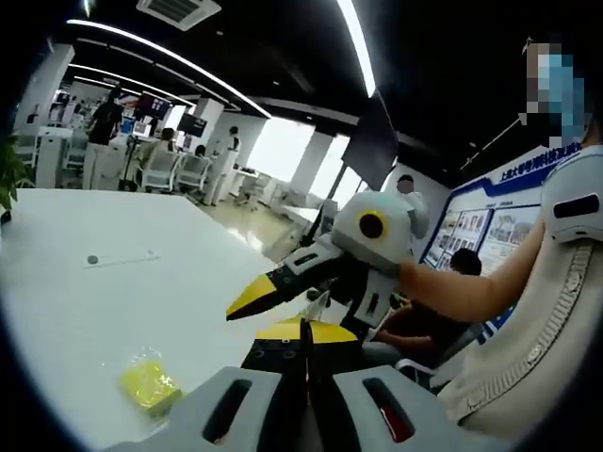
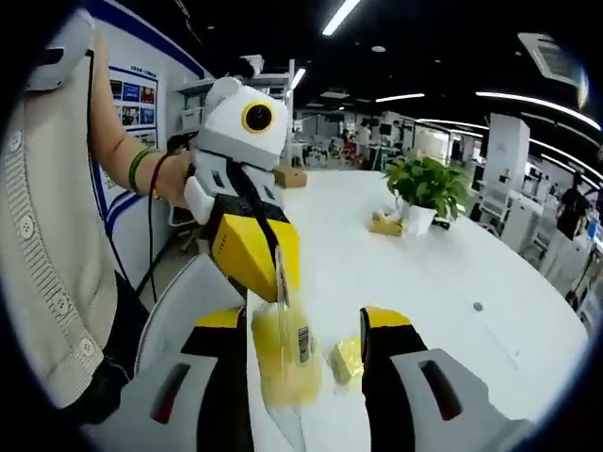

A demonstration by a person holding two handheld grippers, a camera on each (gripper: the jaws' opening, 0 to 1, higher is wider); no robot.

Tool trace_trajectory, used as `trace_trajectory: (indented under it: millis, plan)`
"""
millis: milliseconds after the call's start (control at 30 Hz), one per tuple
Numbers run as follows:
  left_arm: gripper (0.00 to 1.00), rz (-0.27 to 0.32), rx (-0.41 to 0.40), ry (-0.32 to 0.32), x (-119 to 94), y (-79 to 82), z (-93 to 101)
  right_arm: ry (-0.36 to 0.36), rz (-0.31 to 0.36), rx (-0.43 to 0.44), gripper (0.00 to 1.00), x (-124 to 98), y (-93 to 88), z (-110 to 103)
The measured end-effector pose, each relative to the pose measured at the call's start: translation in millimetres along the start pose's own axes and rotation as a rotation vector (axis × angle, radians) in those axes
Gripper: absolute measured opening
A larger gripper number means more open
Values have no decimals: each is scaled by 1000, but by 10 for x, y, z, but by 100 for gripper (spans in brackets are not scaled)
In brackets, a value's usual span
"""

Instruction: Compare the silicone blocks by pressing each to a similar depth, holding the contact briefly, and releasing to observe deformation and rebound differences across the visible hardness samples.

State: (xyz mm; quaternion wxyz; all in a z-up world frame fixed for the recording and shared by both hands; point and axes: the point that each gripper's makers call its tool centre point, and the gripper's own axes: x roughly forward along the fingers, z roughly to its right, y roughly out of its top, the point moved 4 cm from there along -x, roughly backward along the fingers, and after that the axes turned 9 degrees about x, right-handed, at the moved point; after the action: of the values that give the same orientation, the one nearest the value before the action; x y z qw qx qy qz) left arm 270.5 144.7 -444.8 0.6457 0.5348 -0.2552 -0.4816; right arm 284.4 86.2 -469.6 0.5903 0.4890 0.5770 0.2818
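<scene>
While left gripper fingers pinch yellow bagged block | right gripper fingers apart.

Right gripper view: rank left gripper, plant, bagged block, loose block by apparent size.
Left gripper
Bagged block
Plant
Loose block
Bagged block vs plant is close; the plant sits farther off.

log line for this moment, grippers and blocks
left gripper: shut on bagged yellow block | right gripper: open, jaws either side of it | loose yellow block: on white table | pressing: not started
</scene>
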Motion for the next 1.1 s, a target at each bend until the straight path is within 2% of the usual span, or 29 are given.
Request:
trace_trajectory:
  millis: [67, 100, 133, 267, 433, 667, 800, 933, 1100]
  plan:
    - [0, -8, -15, -2, 59, -66, -23, -43, 15, 20, 47, -107, -55, 22]
    - [0, -17, -43, -28, 96, -112, -6, -61, 30, 29, 48, -171, -79, 23]
    - [0, -9, -39, -8, 123, -130, -39, -83, 50, 52, 48, -265, -115, 16]
    - [0, -22, -66, -25, 264, -229, -68, -173, 130, 121, 50, -586, -207, -2]
    - [0, -26, -89, -32, 442, -285, -161, -284, 223, 192, 55, -955, -358, -46]
    - [0, -25, -90, -28, 821, -332, -332, -439, 348, 360, 75, -1312, -633, -34]
    - [0, -30, -97, -32, 1037, -368, -394, -476, 318, 433, 76, -1420, -886, -41]
    - [0, -37, -121, -55, 1304, -440, -416, -497, 281, 462, 75, -1506, -1056, -27]
    - [0, 18, -281, -89, 1619, -574, -465, -516, 266, 488, 72, -1628, -1175, 77]
